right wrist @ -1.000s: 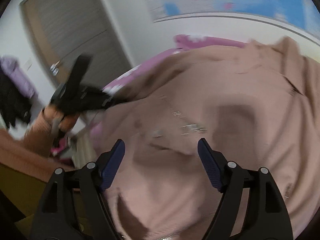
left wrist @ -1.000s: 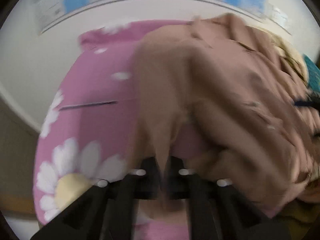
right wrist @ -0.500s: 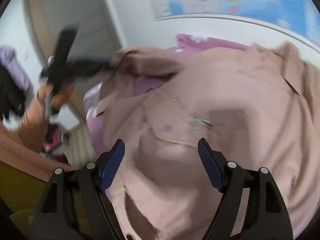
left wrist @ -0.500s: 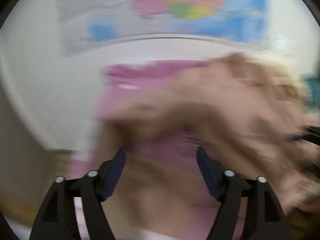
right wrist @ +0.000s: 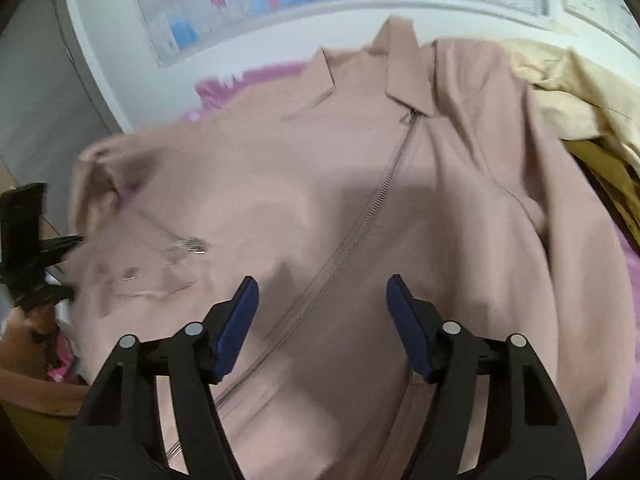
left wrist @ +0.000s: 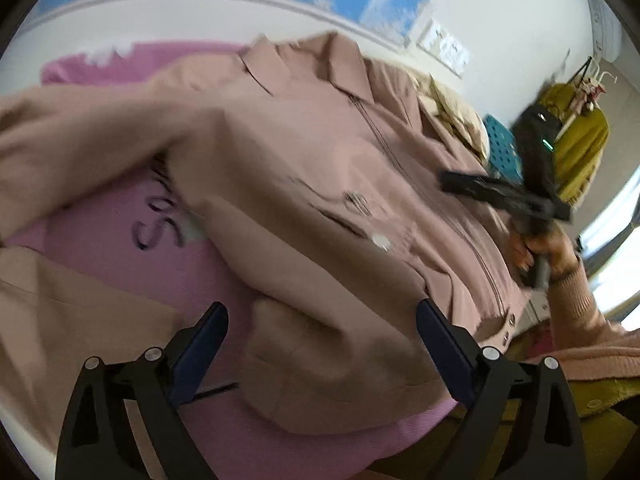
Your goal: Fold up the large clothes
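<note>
We see our left gripper (left wrist: 320, 344) opening above the jacket (left wrist: 320, 184), nothing pinched, on a pink sheet (left wrist: 100, 248).

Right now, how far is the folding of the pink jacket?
Done: the pink jacket lies front-up, zipped, on the pink blanket. In hand: nothing; left gripper jaws are opening, right gripper jaws closing, both empty. Left: sleeves and body still unfolded.
</note>
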